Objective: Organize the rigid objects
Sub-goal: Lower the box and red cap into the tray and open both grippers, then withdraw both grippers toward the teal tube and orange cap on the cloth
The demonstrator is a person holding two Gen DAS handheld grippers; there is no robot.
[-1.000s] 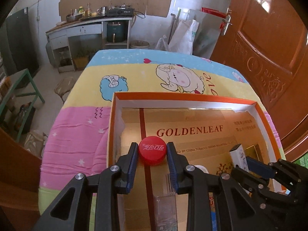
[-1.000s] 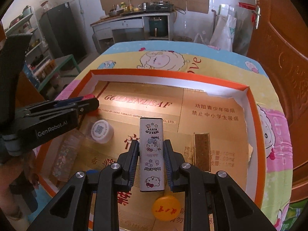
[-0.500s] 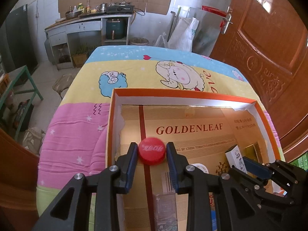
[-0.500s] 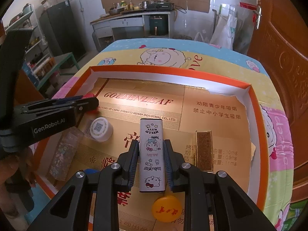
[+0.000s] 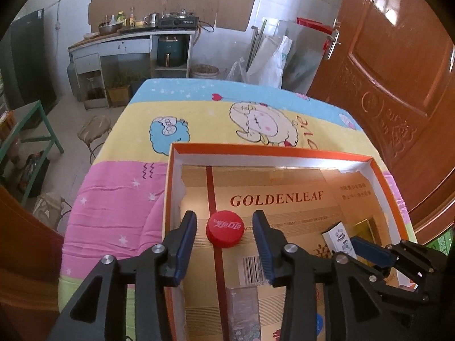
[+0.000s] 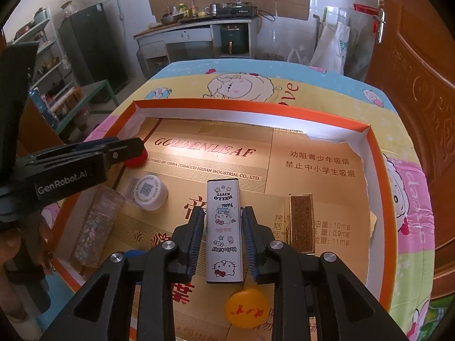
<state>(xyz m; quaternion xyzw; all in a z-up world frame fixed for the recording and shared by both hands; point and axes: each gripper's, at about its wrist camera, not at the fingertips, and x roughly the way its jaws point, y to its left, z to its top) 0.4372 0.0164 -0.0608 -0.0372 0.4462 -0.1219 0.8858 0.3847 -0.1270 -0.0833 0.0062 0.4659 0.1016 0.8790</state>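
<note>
A red bottle cap lies on the cardboard floor of an orange-rimmed box. It sits between the jaws of my left gripper, which are opening; both pads stand clear of the cap. A white cartoon-printed slim case lies flat in the same box, between the jaws of my right gripper. These jaws are opening too, with a thin gap on each side. The right wrist view shows the left gripper over the red cap.
Also in the box: a white round lid, a clear glitter case, a gold-brown pack, an orange cap and a blue piece. A cartoon cloth covers the table; a wooden door stands right.
Both grippers' jaws have spread. The left pads have come off the red cap, the right pads off the white case. Both things lie where they were; the hands stayed put.
</note>
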